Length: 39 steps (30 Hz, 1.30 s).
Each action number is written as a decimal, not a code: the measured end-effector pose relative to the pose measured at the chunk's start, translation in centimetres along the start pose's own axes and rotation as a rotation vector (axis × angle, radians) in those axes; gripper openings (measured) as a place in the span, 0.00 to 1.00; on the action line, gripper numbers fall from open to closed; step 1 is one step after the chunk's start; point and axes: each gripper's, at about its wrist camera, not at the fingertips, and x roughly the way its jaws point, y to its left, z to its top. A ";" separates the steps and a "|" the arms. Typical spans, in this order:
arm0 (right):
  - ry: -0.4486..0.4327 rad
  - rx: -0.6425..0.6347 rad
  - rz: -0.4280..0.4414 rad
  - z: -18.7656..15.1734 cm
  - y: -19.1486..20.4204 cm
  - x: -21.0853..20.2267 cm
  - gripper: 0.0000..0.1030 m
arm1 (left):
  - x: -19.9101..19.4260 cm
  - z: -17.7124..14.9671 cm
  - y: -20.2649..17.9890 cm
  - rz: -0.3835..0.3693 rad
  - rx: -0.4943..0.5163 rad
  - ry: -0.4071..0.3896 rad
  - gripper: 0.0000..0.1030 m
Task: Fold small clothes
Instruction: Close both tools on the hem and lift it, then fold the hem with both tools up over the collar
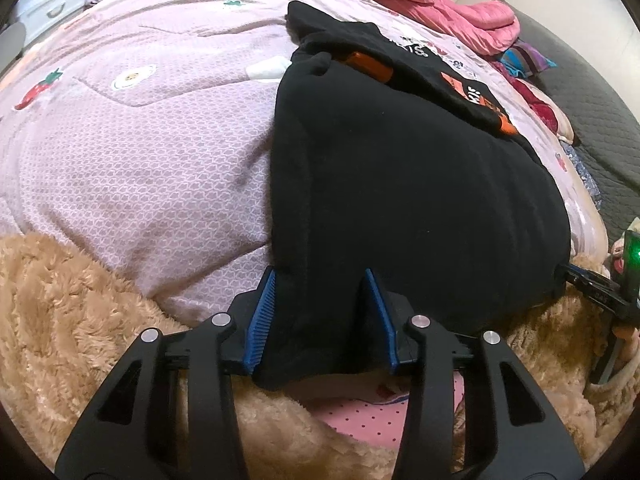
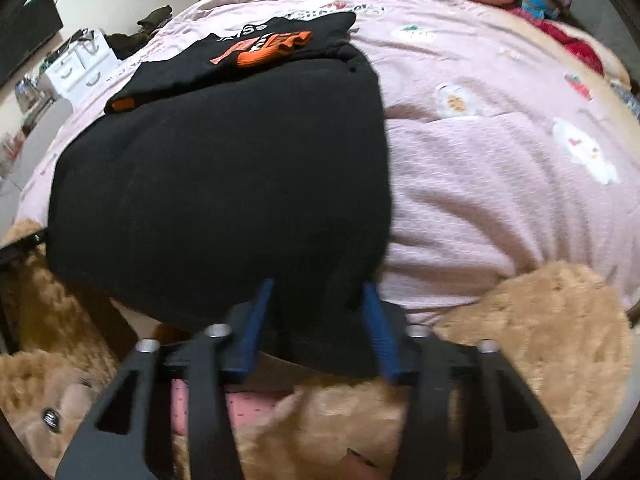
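A: Where did the garment (image 1: 400,184) lie?

B: Straight ahead of both tools, spread on the quilt (image 1: 140,168), its long axis running away from the fingers toward the orange print. The near hem sat between each pair of pads

A: Gripping?

B: The left gripper (image 1: 320,320) had its jaws spread with cloth bunched between them, and so did the right gripper (image 2: 316,320). Whether either pinched the cloth, I couldn't tell

A: Which was nearer?

B: Neither, I judged; each held a near corner

A: Anything hidden?

B: The hem's underside, and the right view was blurred
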 end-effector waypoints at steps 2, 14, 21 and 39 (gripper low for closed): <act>-0.023 0.011 0.012 -0.1 -0.7 -0.6 0.05 | 0.1 0.1 0.0 -0.009 -0.001 0.003 0.39; -0.244 0.113 0.249 2.0 -1.9 -5.9 0.03 | -0.4 0.5 0.8 -0.023 -0.049 -0.003 0.04; -0.347 0.124 0.292 3.3 -2.4 -8.4 0.03 | -4.5 1.6 0.0 -0.090 -0.050 -0.121 0.03; -0.463 0.165 0.268 6.3 -3.7 -10.6 0.03 | -7.0 6.9 -1.1 -0.114 -0.030 -0.266 0.03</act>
